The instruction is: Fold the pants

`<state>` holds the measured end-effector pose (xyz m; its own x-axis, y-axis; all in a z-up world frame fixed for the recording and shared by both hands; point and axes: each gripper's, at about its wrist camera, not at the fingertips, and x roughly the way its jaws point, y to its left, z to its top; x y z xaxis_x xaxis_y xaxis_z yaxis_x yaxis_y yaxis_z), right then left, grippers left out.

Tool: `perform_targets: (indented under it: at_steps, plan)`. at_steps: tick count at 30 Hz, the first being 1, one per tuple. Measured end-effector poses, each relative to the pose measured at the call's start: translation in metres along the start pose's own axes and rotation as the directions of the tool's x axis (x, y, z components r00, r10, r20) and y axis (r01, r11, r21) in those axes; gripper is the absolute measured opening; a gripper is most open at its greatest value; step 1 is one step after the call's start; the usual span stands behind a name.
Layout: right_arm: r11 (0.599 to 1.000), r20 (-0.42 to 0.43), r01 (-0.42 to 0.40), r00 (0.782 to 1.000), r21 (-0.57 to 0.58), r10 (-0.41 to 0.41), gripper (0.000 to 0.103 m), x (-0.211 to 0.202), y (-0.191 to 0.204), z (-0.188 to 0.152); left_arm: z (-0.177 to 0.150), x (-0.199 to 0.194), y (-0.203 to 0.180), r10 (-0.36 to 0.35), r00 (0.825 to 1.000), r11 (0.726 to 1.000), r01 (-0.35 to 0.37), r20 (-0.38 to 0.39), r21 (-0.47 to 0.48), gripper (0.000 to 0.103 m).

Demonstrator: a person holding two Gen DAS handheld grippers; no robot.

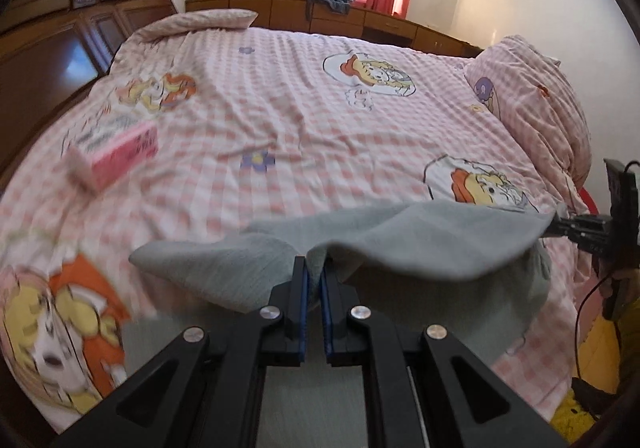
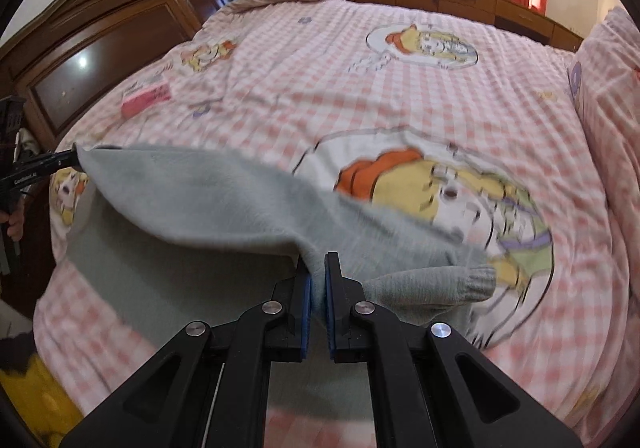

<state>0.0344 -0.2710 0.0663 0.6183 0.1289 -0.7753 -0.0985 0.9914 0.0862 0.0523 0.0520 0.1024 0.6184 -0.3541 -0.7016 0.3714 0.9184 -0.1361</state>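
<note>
Grey pants (image 1: 420,244) hang lifted over the near edge of the bed, stretched between both grippers. My left gripper (image 1: 315,268) is shut on one fold of the grey fabric. My right gripper (image 2: 318,268) is shut on another part of the pants (image 2: 208,203), near a ribbed cuff (image 2: 476,280) that lies on the bedspread. Each gripper shows in the other's view: the right gripper (image 1: 560,226) pinches the cloth at the far right of the left wrist view, and the left gripper (image 2: 74,159) does so at the far left of the right wrist view. The lower part of the pants droops under the raised edge.
The bed (image 1: 304,103) carries a pink checked cartoon bedspread. A pink box (image 1: 116,149) lies on it at the left. A bundled quilt (image 1: 536,95) sits at the right. A wooden headboard (image 2: 120,23) is on the left; a low cabinet (image 1: 344,17) with dark clothes stands under the window.
</note>
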Motion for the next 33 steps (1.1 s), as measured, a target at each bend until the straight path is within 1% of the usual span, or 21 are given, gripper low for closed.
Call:
perform_targets:
  at_steps: [3, 5, 9, 13, 17, 18, 20, 21, 24, 25, 26, 27, 28, 29, 33]
  plan:
    - [1.0, -0.026, -0.008, 1.0, 0.01, 0.008, 0.007, 0.002, 0.004, -0.022, -0.026, -0.001, 0.002, 0.007, 1.0, 1.0, -0.007, -0.025, -0.022, 0.006]
    - [0.999, -0.038, -0.021, 0.999, 0.035, 0.022, 0.007, 0.002, 0.004, -0.035, -0.04, 0.0, 0.005, -0.001, 0.999, 0.999, -0.001, -0.042, -0.048, 0.006]
    - [0.998, -0.058, -0.029, 0.998, 0.058, 0.032, 0.007, 0.005, 0.006, -0.051, -0.063, 0.001, 0.008, -0.002, 0.998, 0.997, -0.002, -0.059, -0.076, 0.006]
    - [0.998, -0.089, -0.016, 0.996, 0.056, 0.021, 0.007, 0.013, 0.008, -0.063, -0.079, 0.005, 0.013, -0.013, 0.997, 0.994, 0.004, -0.082, -0.108, 0.006]
    - [0.997, -0.122, 0.007, 0.992, 0.078, 0.003, 0.007, 0.021, 0.007, -0.072, -0.093, 0.009, 0.013, -0.01, 0.993, 0.993, -0.004, -0.117, -0.119, 0.006]
    - [0.996, -0.131, 0.01, 0.991, 0.085, 0.001, 0.008, 0.024, 0.006, -0.074, -0.096, 0.011, 0.013, -0.011, 0.992, 0.992, -0.005, -0.129, -0.125, 0.006]
    - [0.994, -0.162, 0.016, 0.987, 0.109, 0.002, 0.013, 0.029, 0.004, -0.078, -0.102, 0.013, 0.014, -0.017, 0.988, 0.989, -0.006, -0.157, -0.148, 0.008]
    - [0.993, -0.172, 0.018, 0.985, 0.118, 0.003, 0.014, 0.03, 0.003, -0.08, -0.104, 0.014, 0.015, -0.02, 0.986, 0.987, -0.006, -0.164, -0.159, 0.008]
    - [0.989, -0.176, 0.021, 0.984, 0.143, 0.004, 0.016, 0.025, 0.001, -0.085, -0.11, 0.009, 0.014, -0.032, 0.985, 0.983, 0.0, -0.172, -0.183, 0.016]
    - [0.988, -0.173, 0.023, 0.985, 0.15, 0.004, 0.018, 0.022, 0.001, -0.085, -0.111, 0.006, 0.013, -0.035, 0.985, 0.982, 0.002, -0.168, -0.19, 0.022]
    - [0.987, -0.169, 0.026, 0.986, 0.156, 0.0, 0.02, 0.018, 0.001, -0.086, -0.111, 0.004, 0.013, -0.036, 0.986, 0.981, 0.004, -0.165, -0.195, 0.031]
    - [0.987, -0.165, 0.03, 0.986, 0.161, -0.004, 0.022, 0.014, 0.0, -0.087, -0.111, 0.001, 0.012, -0.04, 0.987, 0.979, 0.006, -0.158, -0.205, 0.036]
    - [0.986, -0.161, 0.034, 0.987, 0.165, -0.007, 0.026, 0.01, 0.0, -0.087, -0.11, -0.002, 0.012, -0.046, 0.988, 0.975, 0.012, -0.15, -0.22, 0.045]
    - [0.984, -0.155, 0.04, 0.988, 0.173, -0.013, 0.029, 0.006, -0.002, -0.088, -0.109, -0.005, 0.012, -0.061, 0.989, 0.97, 0.026, -0.138, -0.241, 0.051]
    - [0.968, -0.133, 0.082, 0.99, 0.236, -0.052, 0.032, -0.01, -0.017, -0.092, -0.102, -0.007, 0.016, -0.121, 0.987, 0.944, 0.083, -0.101, -0.319, 0.054]
